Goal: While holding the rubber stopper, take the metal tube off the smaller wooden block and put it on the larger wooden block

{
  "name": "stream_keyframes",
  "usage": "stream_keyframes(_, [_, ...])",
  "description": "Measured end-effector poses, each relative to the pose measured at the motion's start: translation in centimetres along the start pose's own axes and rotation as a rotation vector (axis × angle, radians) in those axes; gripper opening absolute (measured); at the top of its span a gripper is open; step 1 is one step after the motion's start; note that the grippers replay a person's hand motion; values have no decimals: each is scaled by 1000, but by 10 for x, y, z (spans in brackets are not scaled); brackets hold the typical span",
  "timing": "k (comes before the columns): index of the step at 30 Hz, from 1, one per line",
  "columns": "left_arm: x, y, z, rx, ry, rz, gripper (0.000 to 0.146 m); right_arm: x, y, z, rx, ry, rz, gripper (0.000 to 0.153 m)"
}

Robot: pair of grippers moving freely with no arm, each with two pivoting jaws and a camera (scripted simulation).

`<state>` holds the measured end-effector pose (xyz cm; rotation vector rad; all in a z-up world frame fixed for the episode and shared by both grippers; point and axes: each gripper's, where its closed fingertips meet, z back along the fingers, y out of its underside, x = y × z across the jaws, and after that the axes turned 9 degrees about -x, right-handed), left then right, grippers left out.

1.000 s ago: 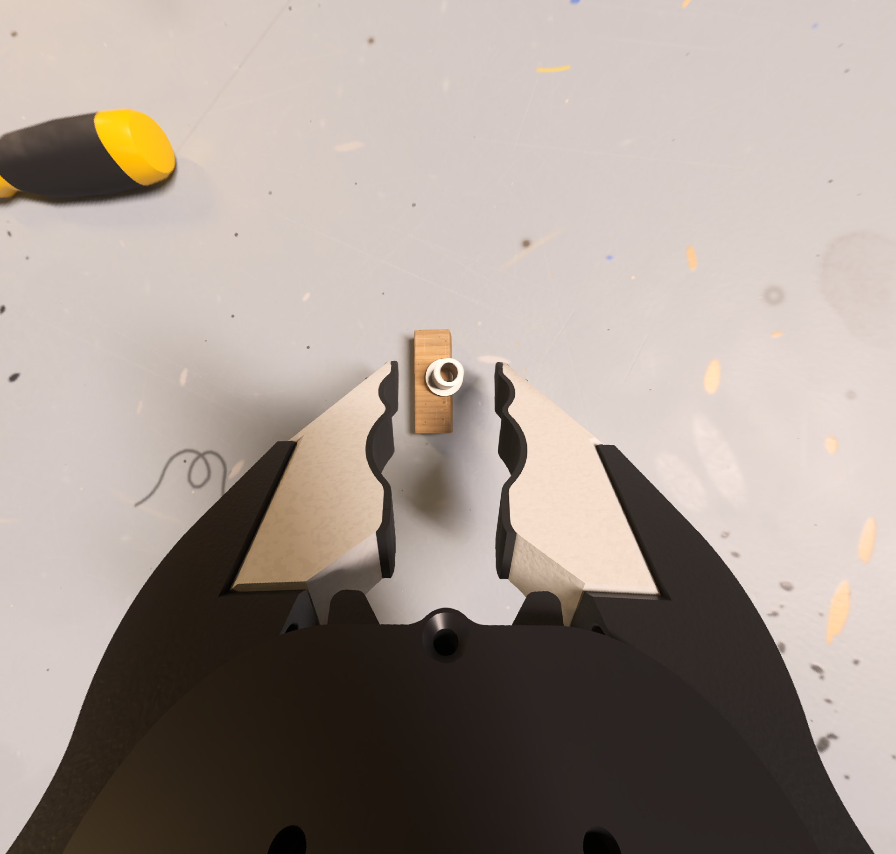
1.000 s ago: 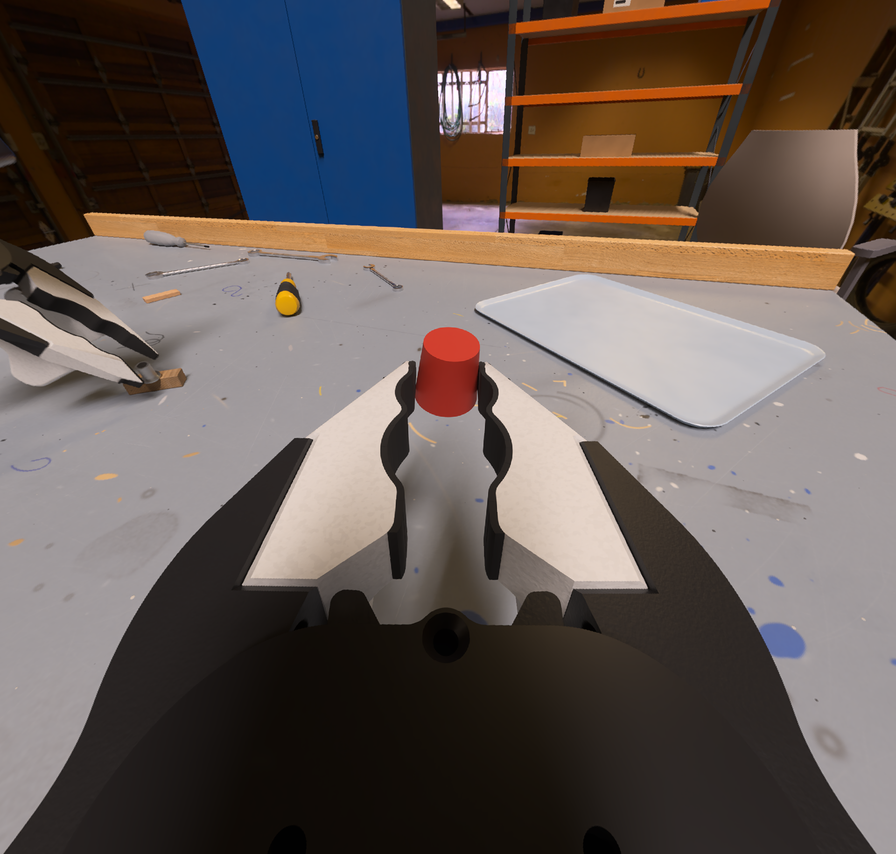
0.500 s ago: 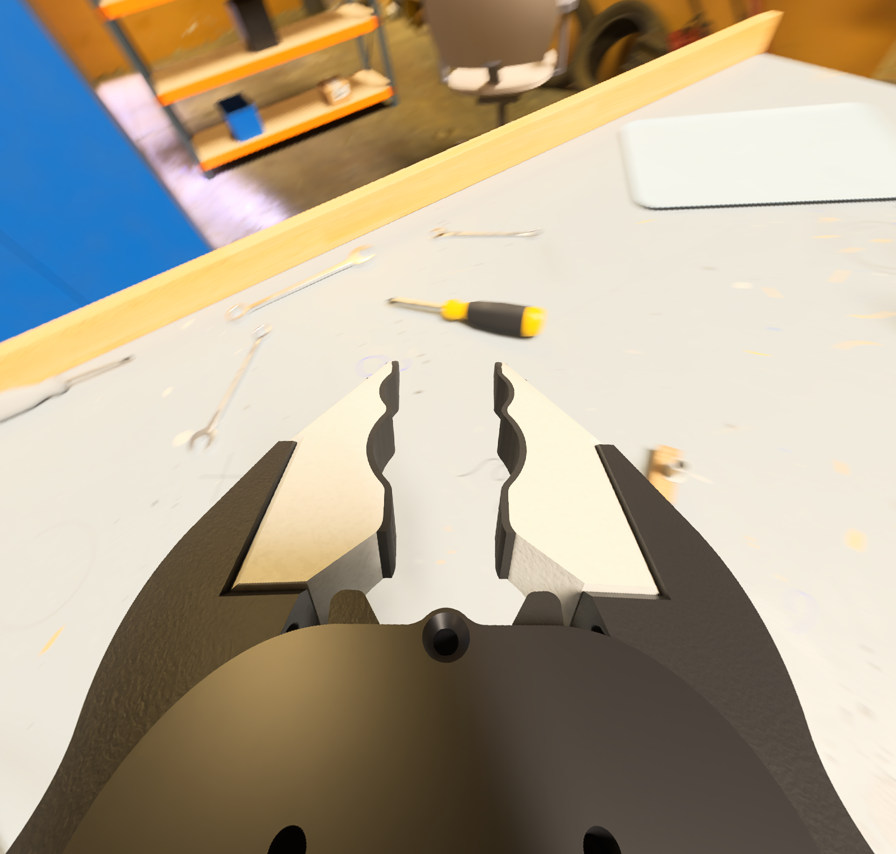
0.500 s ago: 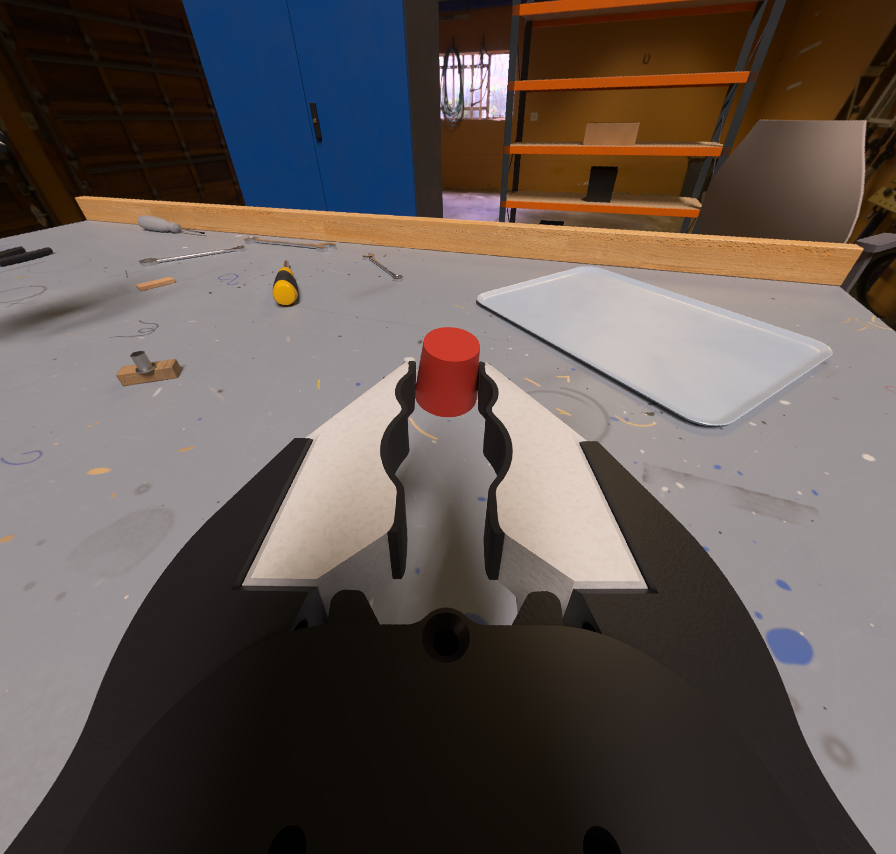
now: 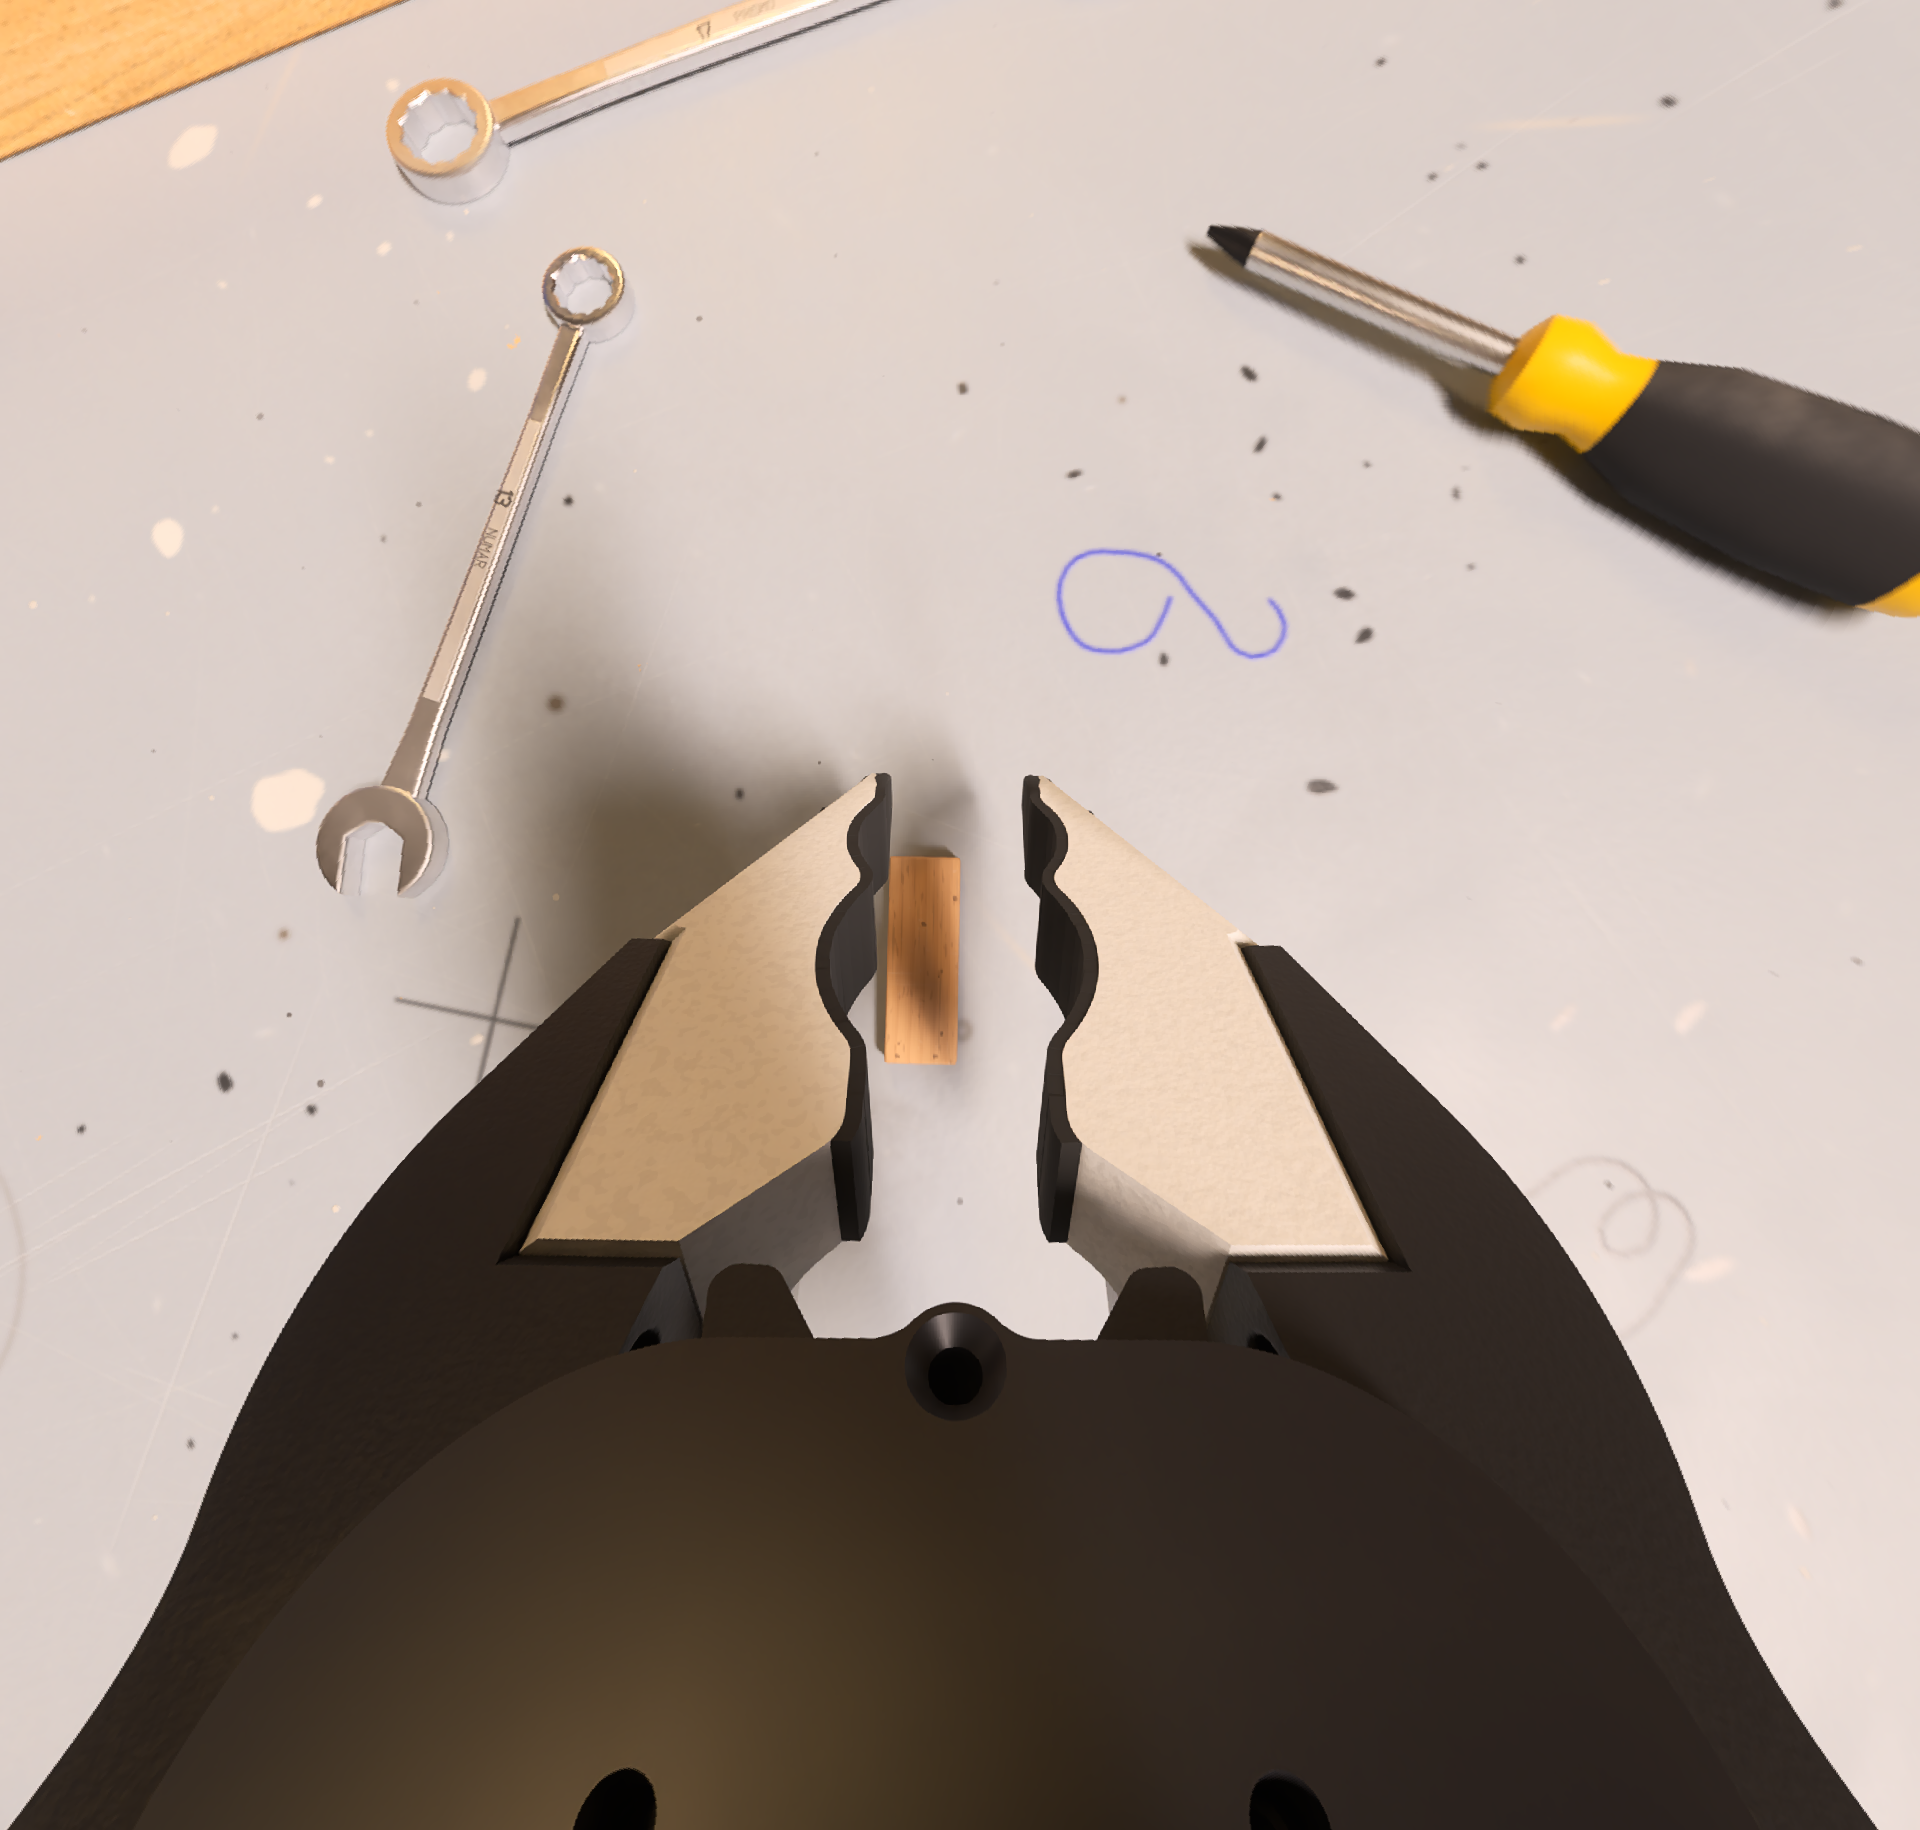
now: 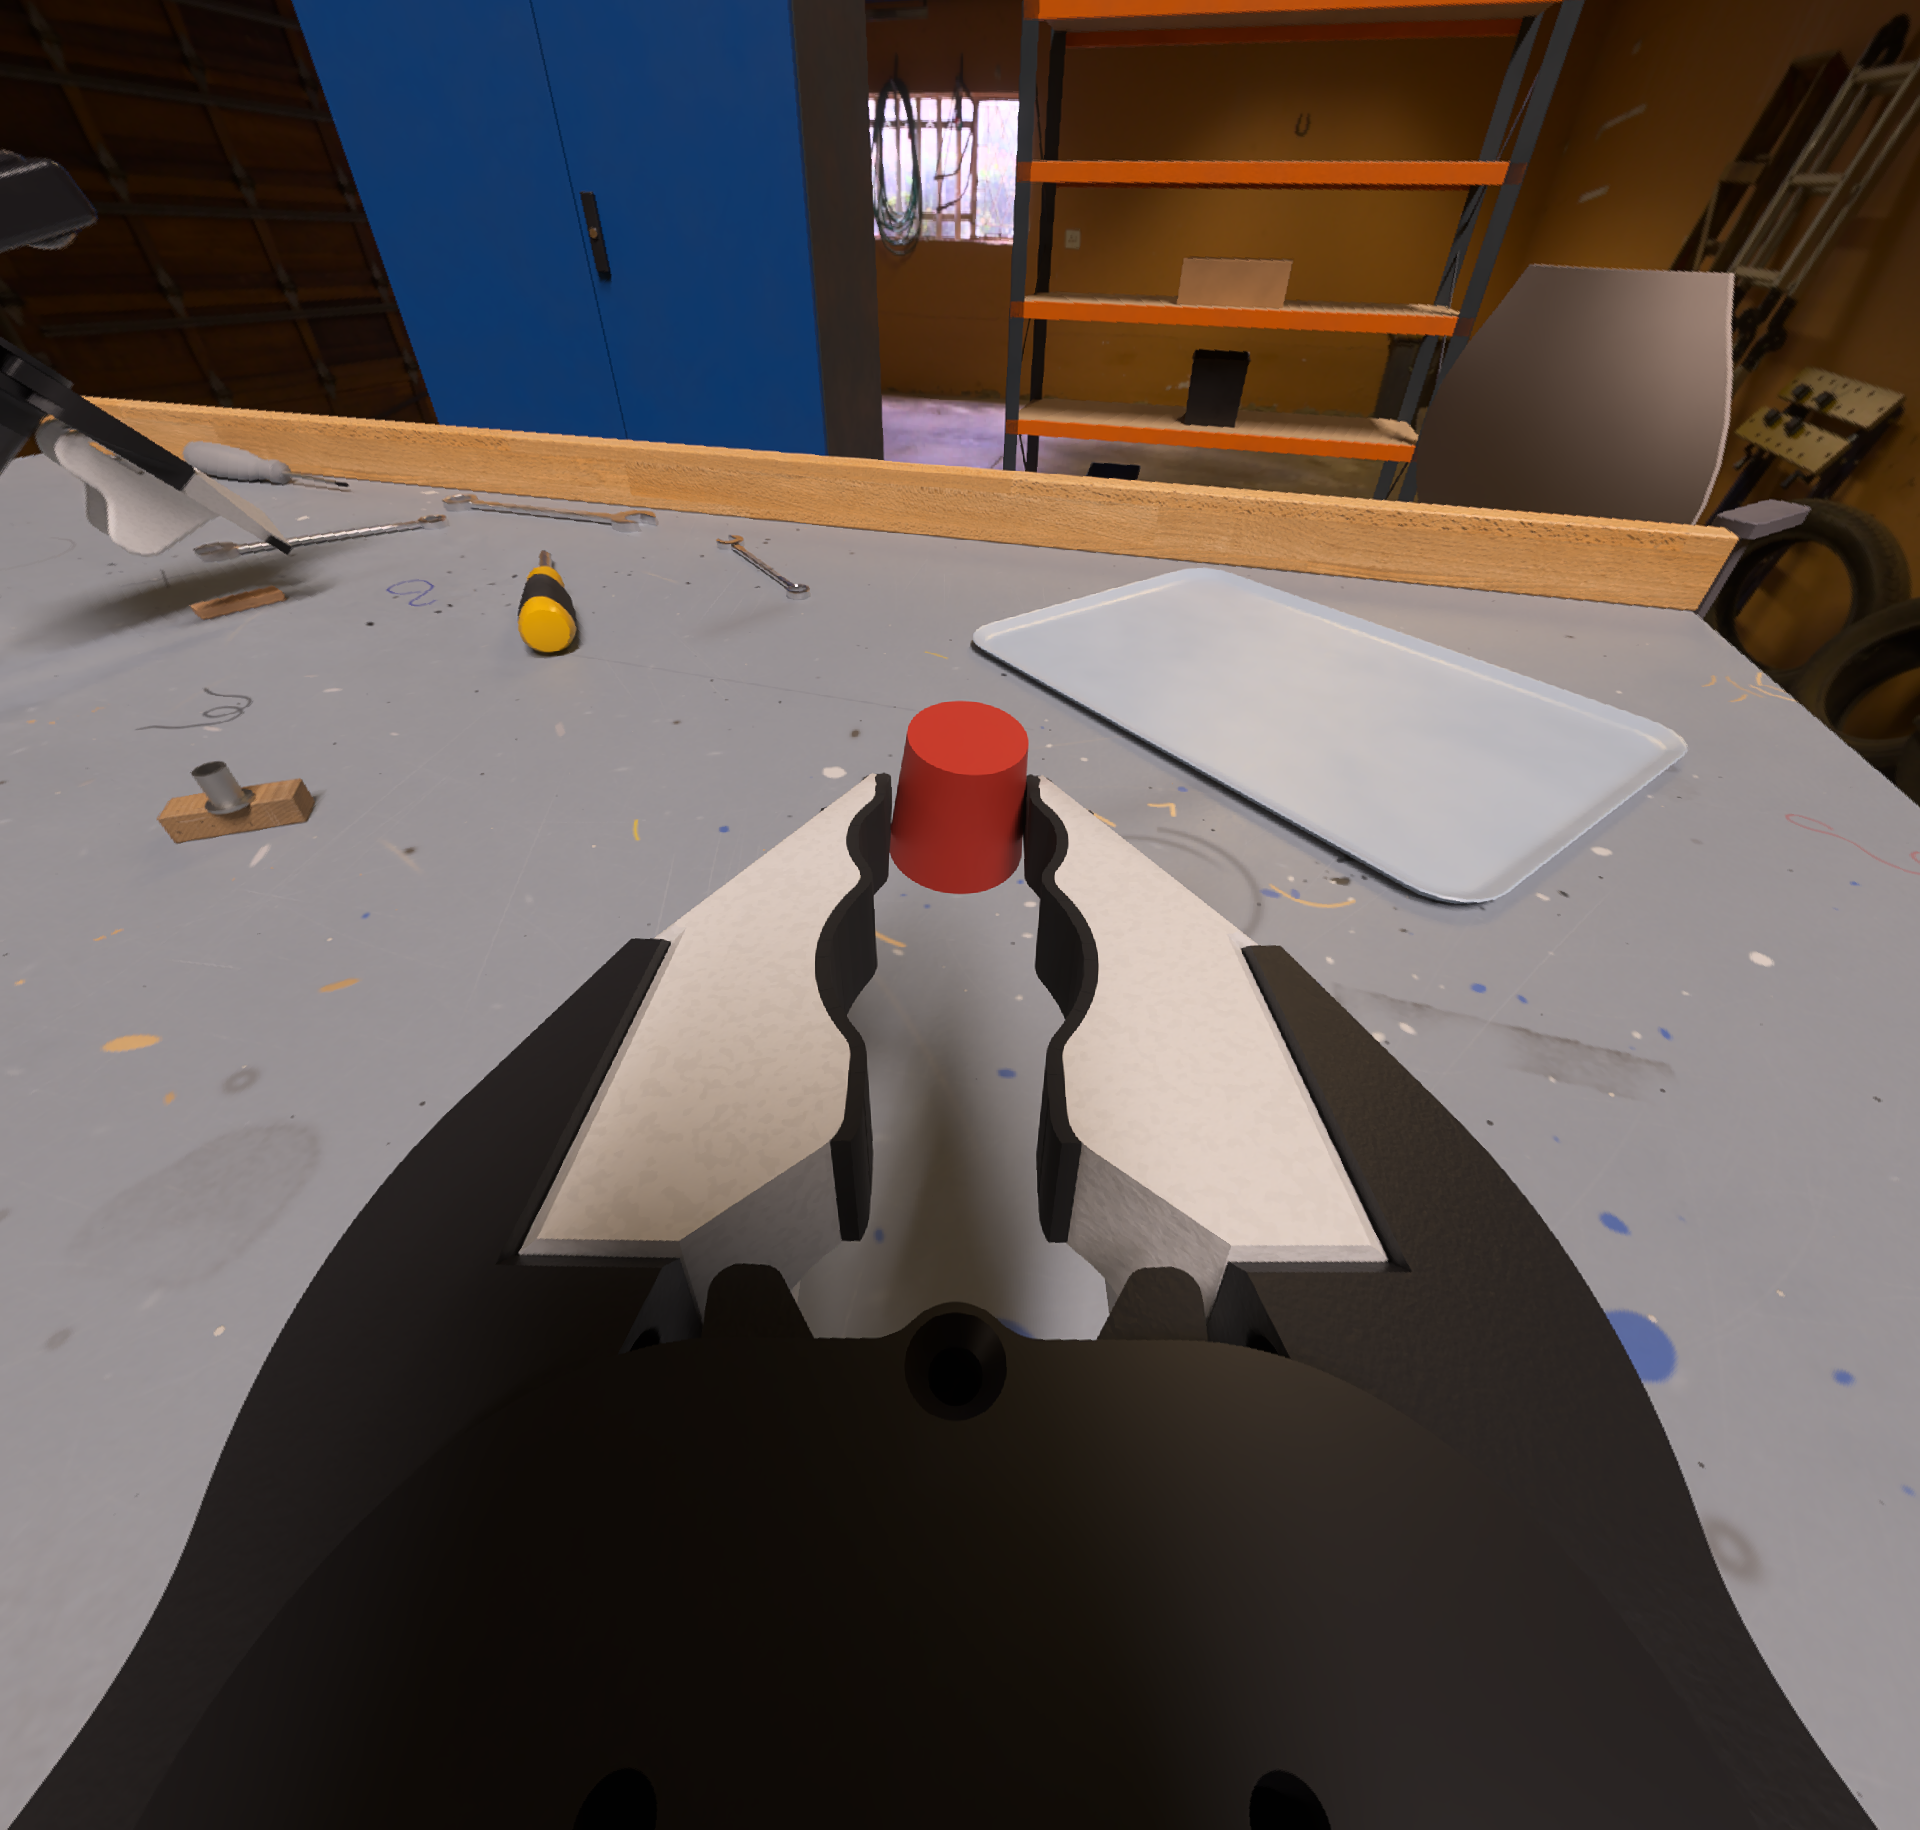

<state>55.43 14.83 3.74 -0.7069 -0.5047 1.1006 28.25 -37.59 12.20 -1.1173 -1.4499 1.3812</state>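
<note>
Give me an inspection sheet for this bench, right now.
Surface: grey table, paint-flecked, wooden rail at far edge.
Job's things: metal tube upright on smaller block; larger block bare; red stopper held.
Clutter: screwdriver, wrenches, tray.
Grippers: left gripper jaws open over larger block; right gripper shut on red stopper.
Cables: coil hanging by far window.
Surroundings: blue cabinet, orange shelving.

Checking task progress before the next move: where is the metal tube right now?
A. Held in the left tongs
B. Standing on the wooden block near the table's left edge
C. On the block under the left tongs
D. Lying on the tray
B: in the right wrist view the metal tube stands upright on its wooden block, and the left tongs are open and empty.
</note>
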Motion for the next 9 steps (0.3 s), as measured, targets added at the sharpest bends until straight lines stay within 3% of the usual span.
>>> stream_keyframes(6, [4, 10, -16, 10, -62, -7, 13, -2, 1, 2, -5, 1, -11, 25])
stream_keyframes(9, [1, 13, -20, 21, -58, 0, 14, -4, 2, 2, -6, -1, -28, 25])
